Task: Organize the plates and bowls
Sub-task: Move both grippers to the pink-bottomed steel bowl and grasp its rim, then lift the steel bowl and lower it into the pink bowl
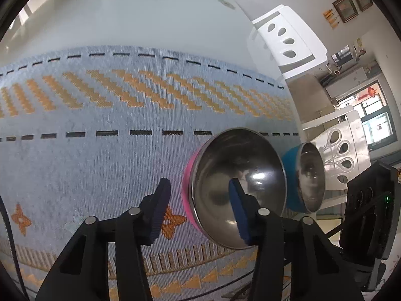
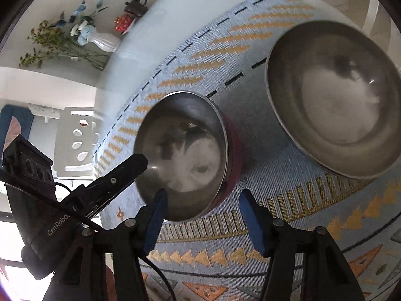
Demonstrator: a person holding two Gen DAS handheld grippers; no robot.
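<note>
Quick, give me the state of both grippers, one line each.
Left gripper: open, straddling the rim of the pink bowl, not clamped on it.
Right gripper: open, nothing held, just short of the pink bowl.

**One partial brand mark readable**

White lettering reading "GenRobo", cut off by a cable at its end, stands on the black housing of the left gripper (image 2: 147, 161) as seen from the right wrist view. The wall pictures (image 1: 352, 5) in the left wrist view may carry writing, but it is too small to read.
</note>
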